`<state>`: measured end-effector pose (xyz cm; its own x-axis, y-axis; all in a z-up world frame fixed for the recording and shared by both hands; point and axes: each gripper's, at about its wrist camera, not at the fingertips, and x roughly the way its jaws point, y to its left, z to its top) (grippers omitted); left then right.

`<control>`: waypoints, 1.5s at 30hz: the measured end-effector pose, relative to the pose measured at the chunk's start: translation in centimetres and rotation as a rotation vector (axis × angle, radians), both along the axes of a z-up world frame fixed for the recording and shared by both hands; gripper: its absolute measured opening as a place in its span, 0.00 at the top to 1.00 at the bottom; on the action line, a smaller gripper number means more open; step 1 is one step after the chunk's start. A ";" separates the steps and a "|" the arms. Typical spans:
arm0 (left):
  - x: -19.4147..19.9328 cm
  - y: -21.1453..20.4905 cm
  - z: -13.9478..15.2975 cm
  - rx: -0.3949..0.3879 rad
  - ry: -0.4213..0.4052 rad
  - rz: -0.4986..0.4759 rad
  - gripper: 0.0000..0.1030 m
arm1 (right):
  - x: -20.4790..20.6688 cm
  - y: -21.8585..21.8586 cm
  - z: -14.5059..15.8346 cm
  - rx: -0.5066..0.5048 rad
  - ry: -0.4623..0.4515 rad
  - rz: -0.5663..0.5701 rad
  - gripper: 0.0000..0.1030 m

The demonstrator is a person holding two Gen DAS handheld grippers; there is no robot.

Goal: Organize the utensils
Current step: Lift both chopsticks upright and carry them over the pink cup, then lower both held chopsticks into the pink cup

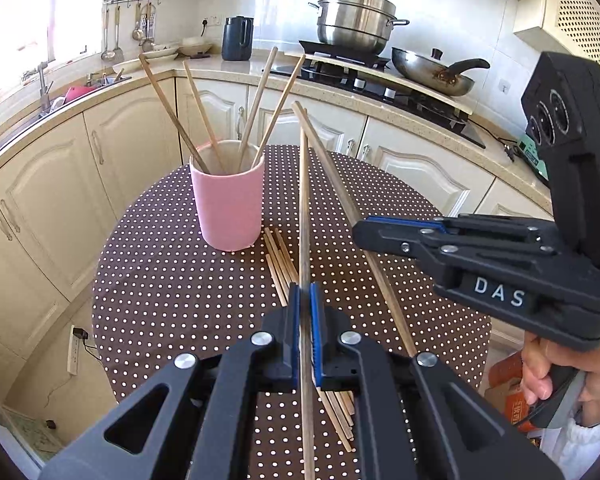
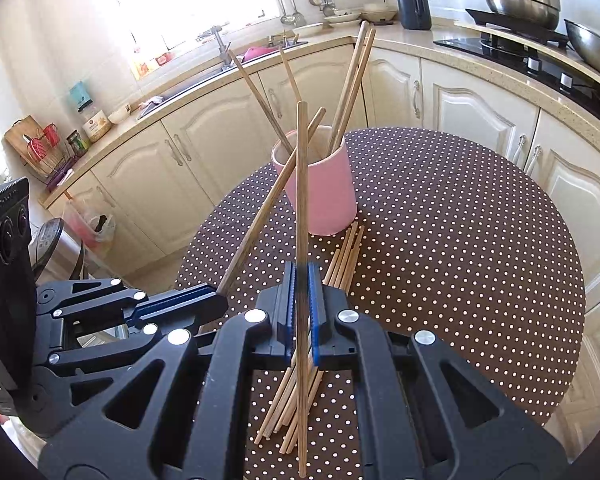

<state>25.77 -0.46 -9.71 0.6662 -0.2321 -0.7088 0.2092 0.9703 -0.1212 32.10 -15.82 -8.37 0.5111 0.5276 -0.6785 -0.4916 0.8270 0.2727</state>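
Polka-dot table [image 1: 160, 280] in a kitchen, pink cup [image 1: 228, 204] with four chopsticks, left gripper [image 1: 305, 304] pinching one chopstick [image 1: 304, 208], right gripper [image 2: 302, 292] clamping another chopstick [image 2: 301, 184], loose pile [image 2: 340, 256] just beneath.

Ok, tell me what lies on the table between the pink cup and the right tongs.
In the right wrist view, a loose bundle of chopsticks lies on the dotted tablecloth, running from the pink cup to beneath the right tongs.
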 end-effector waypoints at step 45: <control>2.9 4.4 3.4 -0.142 -0.228 0.075 0.95 | 2.1 2.7 2.8 0.135 -0.116 0.018 0.93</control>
